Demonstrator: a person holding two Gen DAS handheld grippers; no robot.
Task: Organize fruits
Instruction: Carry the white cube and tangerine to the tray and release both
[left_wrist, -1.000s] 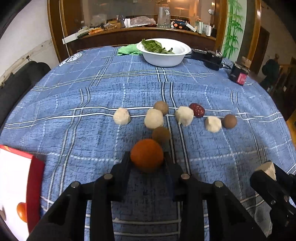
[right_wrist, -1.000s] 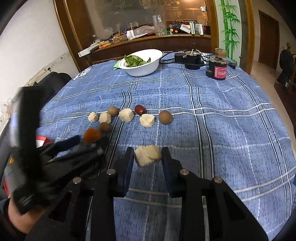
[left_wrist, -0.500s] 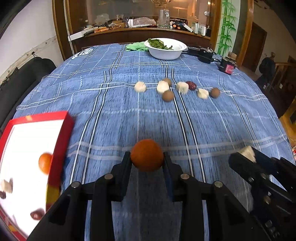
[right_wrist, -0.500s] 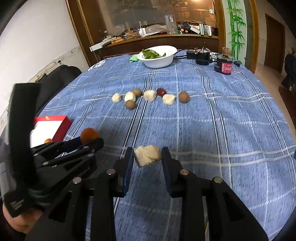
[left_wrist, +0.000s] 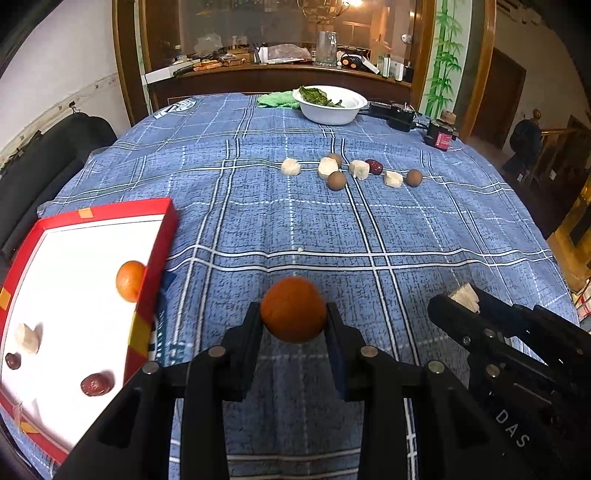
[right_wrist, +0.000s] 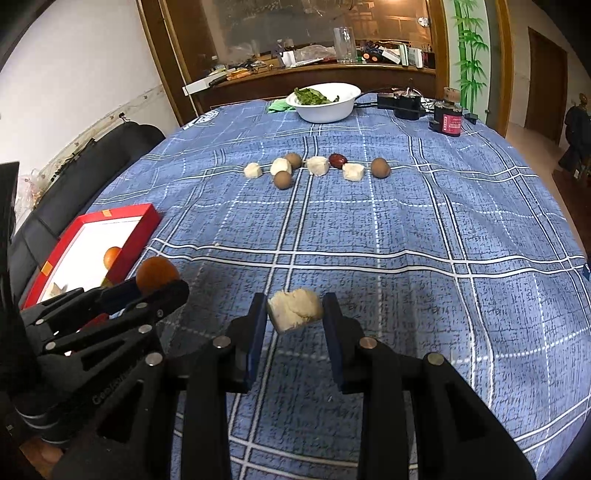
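Left hand-held gripper (left_wrist: 293, 319) pinching orange (left_wrist: 293, 309), aloft just right of red tray (left_wrist: 153, 266). Right hand-held gripper (right_wrist: 294, 314) pinching white chunk (right_wrist: 294, 309), further right of tray. Risks: round orange slipping, rolling off desk (left_wrist: 406, 229); grippers colliding over tray; crumbly chunk breaking.

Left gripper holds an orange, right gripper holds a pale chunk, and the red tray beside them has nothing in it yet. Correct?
Not quite: the red tray already holds an orange, a pale piece and two dark red fruits, per the left wrist view. The left gripper holds the orange; the right gripper holds the pale chunk.
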